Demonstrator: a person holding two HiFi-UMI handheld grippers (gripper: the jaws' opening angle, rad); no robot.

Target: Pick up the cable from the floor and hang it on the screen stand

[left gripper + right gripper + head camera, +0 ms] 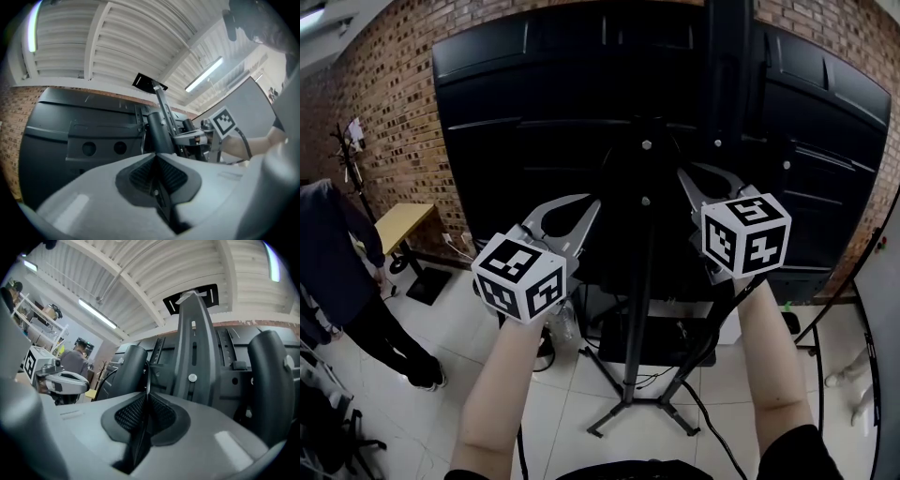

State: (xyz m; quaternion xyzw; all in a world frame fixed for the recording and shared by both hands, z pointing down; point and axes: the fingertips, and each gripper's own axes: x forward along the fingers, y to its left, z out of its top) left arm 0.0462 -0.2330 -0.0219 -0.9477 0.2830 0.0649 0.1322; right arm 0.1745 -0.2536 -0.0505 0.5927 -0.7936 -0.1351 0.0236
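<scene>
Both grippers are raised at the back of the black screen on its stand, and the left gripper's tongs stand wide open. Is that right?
No. The tongs of the left gripper are closed together, not wide open; the left gripper view shows it. The rest stands: it and the right gripper are raised at the back of the black screen on its stand.

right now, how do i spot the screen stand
Find the big black screen against the brick wall. In front of its middle a black stand drops to the white tiles. Its bolted post and splayed feet set it apart.
</scene>
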